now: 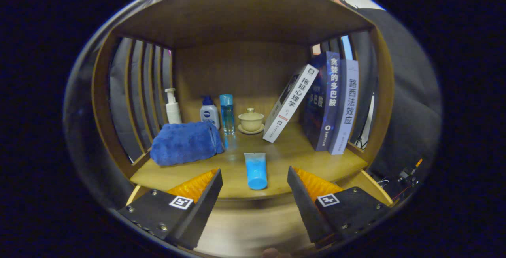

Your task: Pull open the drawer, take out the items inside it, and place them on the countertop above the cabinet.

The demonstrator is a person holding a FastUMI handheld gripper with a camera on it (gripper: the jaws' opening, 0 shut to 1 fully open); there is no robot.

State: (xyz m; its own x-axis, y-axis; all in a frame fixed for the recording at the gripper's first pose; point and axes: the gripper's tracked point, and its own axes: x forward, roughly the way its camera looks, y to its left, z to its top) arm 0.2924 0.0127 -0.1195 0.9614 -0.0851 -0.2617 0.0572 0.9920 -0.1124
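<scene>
Tool spread wide before the wooden cabinet's open shelf.

The wooden cabinet [241, 17] framed the scene, its table [284, 151] carrying everything. On the right, three books [334, 104] stood together, the leftmost tilted against the others. At the left lay a folded blue towel [185, 142]. Along the far wall stood a white pump bottle [172, 108], a small white bottle with a blue cap [209, 112], a clear blue bottle [227, 113] and a lidded tea cup on a saucer [251, 120]. A blue tube [255, 170] lay near the table's front edge, just ahead of the fingers and between them. The tool [255, 194] was released, its fingers [205, 198] well apart and gripping nothing.
</scene>
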